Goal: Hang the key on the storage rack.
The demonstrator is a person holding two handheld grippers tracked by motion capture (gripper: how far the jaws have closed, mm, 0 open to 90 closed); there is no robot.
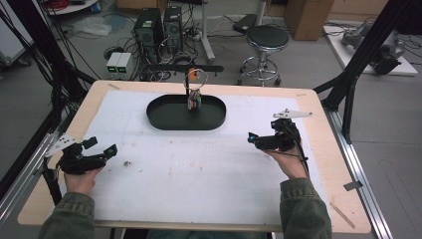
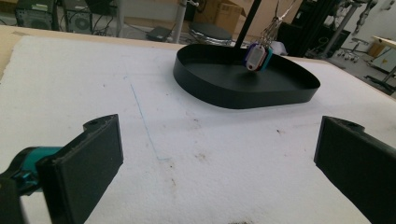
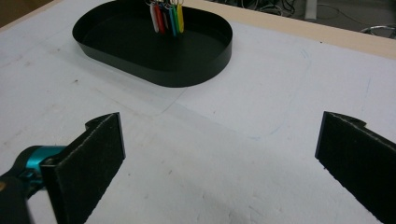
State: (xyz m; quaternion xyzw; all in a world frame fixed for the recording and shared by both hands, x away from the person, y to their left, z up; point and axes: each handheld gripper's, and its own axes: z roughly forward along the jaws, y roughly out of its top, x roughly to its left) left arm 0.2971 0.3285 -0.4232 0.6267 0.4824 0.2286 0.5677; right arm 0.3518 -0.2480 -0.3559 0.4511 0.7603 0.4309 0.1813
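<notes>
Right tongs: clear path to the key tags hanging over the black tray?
Probably yes. The right tongs are open and hold nothing, with bare white mat between them and the black tray. The key tags hang above its low wall.

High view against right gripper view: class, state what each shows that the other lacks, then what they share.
High view alone: both forearms, the left gripper, the stool and computer towers on the floor behind the table. Right gripper view alone: the right gripper close up, its black fingers wide apart over bare white mat. Shared: the black oval tray with coloured key tags hanging over it.
</notes>
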